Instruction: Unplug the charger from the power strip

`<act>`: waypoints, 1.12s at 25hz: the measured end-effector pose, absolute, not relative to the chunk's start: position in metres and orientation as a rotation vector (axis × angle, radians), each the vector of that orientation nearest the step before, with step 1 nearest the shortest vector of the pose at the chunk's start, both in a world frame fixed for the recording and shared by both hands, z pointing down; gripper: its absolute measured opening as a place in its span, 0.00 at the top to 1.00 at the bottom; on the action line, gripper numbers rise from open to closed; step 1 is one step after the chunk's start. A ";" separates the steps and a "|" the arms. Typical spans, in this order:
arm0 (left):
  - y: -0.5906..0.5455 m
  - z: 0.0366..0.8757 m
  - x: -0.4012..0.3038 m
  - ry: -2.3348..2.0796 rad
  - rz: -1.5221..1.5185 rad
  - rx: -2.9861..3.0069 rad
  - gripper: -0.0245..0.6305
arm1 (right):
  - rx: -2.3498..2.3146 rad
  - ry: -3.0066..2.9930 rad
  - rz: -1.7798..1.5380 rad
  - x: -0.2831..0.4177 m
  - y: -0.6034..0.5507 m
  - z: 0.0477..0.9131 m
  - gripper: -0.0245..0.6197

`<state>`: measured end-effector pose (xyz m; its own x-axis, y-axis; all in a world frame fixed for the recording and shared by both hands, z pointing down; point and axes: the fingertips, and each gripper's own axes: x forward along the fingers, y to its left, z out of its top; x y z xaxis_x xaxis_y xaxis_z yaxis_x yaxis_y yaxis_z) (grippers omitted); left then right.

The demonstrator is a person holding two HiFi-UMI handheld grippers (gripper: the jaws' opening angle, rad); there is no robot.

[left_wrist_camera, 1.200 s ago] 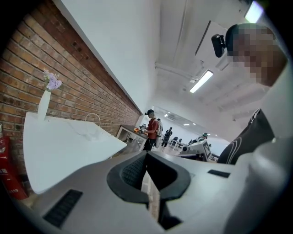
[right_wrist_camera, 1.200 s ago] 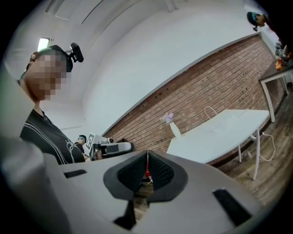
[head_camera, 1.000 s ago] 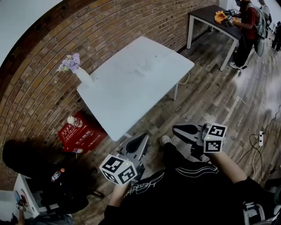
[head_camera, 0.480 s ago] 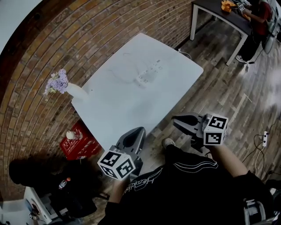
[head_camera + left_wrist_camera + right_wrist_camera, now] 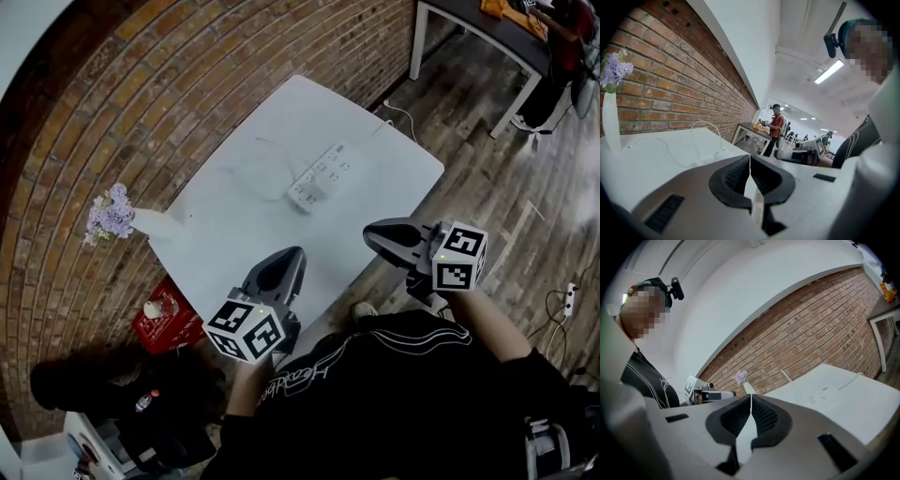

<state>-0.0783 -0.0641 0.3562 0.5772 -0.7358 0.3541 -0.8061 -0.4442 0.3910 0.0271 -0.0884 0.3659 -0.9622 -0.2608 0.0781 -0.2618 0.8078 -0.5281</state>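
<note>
A white power strip lies in the middle of the white table, with a thin white cable looped beside it. I cannot make out a charger on the strip from here. My left gripper hangs over the table's near edge, jaws shut and empty. My right gripper is level with it just off the near right edge, also shut on nothing. In the right gripper view the strip's sockets show ahead on the table. The left gripper view shows the cable loop.
A white vase of purple flowers stands at the table's left corner by the brick wall. A red crate sits on the floor under that corner. A dark table with a person is at the far right.
The table has come much closer and the power strip is now plain to see. Both grippers have moved forward together to the table's near edge, jaws still shut.
</note>
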 end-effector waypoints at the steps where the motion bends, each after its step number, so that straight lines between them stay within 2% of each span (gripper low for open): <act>1: -0.069 0.357 -0.081 -1.243 0.182 2.289 0.96 | 0.430 -2.987 0.871 0.026 -0.093 0.366 0.97; 12: -0.114 0.396 -0.125 -1.310 0.222 2.217 0.95 | 0.476 -2.950 0.805 0.005 -0.125 0.379 0.97; 16: -0.135 0.426 -0.131 -1.259 0.241 2.172 0.85 | 0.526 -2.892 0.805 0.000 -0.141 0.399 0.97; 20: -0.163 0.458 -0.139 -1.232 0.237 2.116 0.84 | 0.582 -2.872 0.820 -0.005 -0.159 0.414 0.96; 24: -0.184 0.489 -0.140 -1.162 0.198 2.025 0.77 | 0.621 -2.853 0.832 -0.013 -0.173 0.427 0.96; 28: -0.201 0.520 -0.141 -1.162 0.210 1.945 0.76 | 0.644 -2.831 0.810 -0.018 -0.185 0.439 0.96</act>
